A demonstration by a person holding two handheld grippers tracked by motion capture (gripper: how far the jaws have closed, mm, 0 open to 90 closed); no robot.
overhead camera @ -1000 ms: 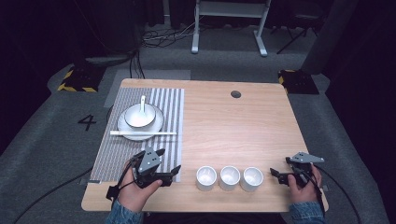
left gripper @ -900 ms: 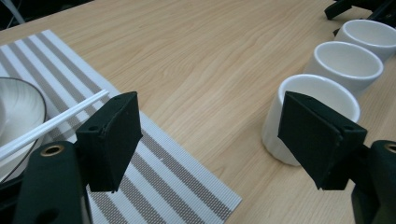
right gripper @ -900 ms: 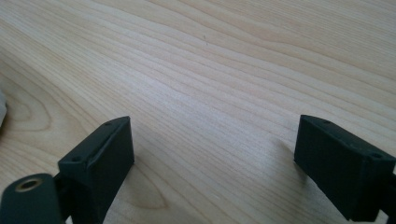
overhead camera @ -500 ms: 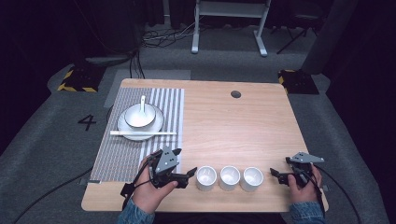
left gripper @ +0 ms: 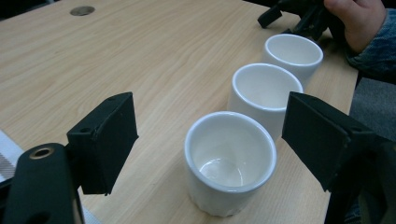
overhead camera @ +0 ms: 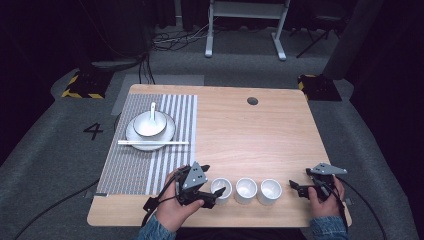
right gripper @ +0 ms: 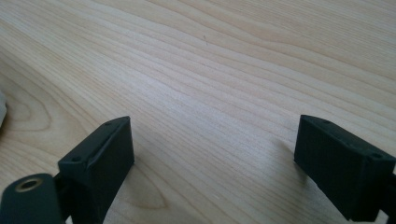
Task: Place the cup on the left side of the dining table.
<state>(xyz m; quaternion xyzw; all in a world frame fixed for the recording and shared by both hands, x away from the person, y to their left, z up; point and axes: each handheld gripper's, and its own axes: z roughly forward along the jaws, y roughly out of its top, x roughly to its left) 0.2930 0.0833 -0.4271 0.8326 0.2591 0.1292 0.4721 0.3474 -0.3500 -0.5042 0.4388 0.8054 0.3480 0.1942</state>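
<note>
Three white cups stand in a row near the table's front edge: the left cup (overhead camera: 221,189), the middle cup (overhead camera: 246,190) and the right cup (overhead camera: 270,191). My left gripper (overhead camera: 214,192) is open at the left cup. In the left gripper view that cup (left gripper: 229,161) sits between the wide-apart jaws of my left gripper (left gripper: 212,137), with a gap on each side. The middle cup (left gripper: 265,88) and the right cup (left gripper: 293,51) line up behind it. My right gripper (overhead camera: 299,180) rests open on bare wood right of the cups, and my right gripper (right gripper: 210,154) holds nothing.
A striped mat (overhead camera: 135,165) covers the table's left part. On it a plate (overhead camera: 170,131) carries a bowl (overhead camera: 147,125) with a spoon (overhead camera: 153,111), and chopsticks (overhead camera: 152,143) lie across the plate's front. A round hole (overhead camera: 252,101) is at the table's back.
My left gripper has moved right from the mat's edge up to the left cup, which now stands between its jaws. The right gripper and the cups have stayed put.
</note>
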